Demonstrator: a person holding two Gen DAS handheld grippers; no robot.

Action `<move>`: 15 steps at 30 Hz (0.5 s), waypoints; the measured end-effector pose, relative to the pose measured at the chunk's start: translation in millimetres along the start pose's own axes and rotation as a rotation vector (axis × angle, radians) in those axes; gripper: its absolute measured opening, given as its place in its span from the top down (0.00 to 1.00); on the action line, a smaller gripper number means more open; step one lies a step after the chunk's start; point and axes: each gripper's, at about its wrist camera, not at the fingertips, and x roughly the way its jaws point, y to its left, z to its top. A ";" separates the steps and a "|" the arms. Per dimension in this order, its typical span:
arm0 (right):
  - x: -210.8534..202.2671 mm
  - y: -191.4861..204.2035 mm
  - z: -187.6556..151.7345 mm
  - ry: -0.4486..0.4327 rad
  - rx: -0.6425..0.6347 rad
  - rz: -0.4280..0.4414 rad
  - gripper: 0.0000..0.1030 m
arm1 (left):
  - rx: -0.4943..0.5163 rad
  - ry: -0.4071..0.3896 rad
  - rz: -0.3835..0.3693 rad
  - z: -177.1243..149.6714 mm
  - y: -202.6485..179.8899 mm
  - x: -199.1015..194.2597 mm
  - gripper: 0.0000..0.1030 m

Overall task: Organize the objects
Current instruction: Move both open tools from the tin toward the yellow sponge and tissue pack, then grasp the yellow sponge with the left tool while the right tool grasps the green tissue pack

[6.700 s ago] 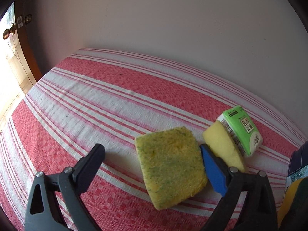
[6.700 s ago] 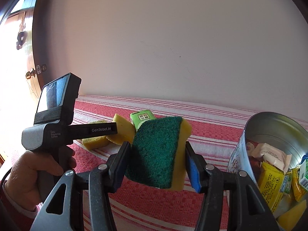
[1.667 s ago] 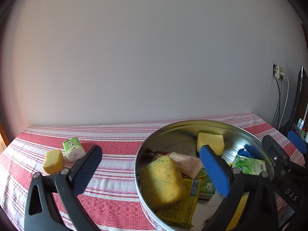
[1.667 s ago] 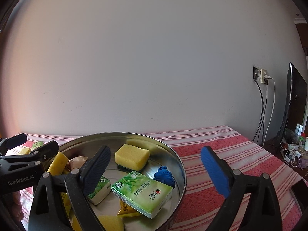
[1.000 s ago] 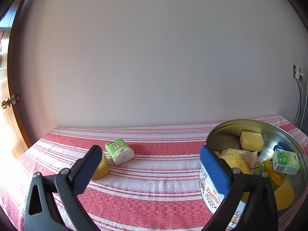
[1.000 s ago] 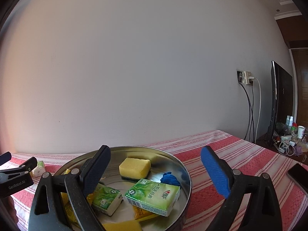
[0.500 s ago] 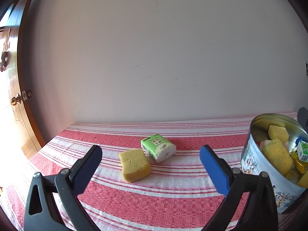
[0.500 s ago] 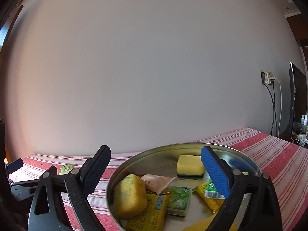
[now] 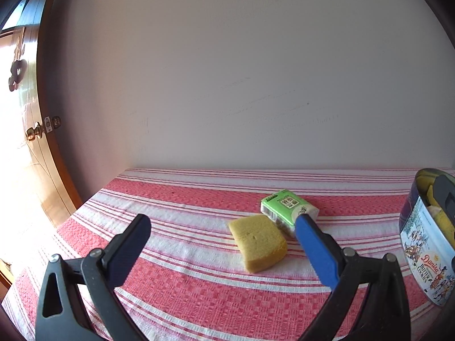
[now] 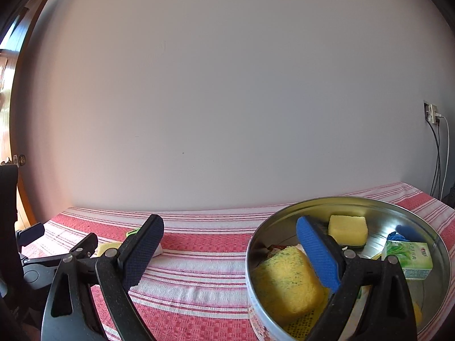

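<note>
Covering the desk (image 9: 199, 292) you have a red-and-white striped cloth (image 10: 199, 281), wall right behind its far edge. Cookie tin (image 10: 438, 258) sits toward the desk's right end, open top, printed side reads Danisa in your left view (image 9: 426, 258). Your right claw (image 10: 227, 244) is spread wide and empty, its blue finger over the tin's near-left rim, its black finger over bare cloth. Your left claw (image 9: 221, 244) is also spread wide, gripping nothing, hanging over the cloth toward the desk's left end. Inside the tin: speckled yellow sponge (image 10: 284, 284) against the near-left wall, plain yellow sponge (image 10: 347, 228) at the far side, green tissue pack (image 10: 409, 258) at right, small blue thing (image 10: 398, 236) behind that pack. Out on the cloth, mid-desk and well apart from the tin: yellow sponge (image 9: 257, 241) lying flat, green-and-white tissue pack (image 9: 287, 207) touching its far-right corner. Your left claw's blue finger overlaps that pack in view; contact can't be told.
</note>
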 end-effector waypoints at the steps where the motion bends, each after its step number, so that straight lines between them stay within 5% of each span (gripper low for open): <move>1: 3.1 4.1 -0.8 0.012 -0.005 0.007 0.07 | -0.008 0.010 0.010 0.3 5.8 4.0 0.01; 15: 44.6 38.3 -4.6 0.166 -0.067 0.087 0.07 | -0.042 0.184 0.056 -3.0 38.1 49.9 0.01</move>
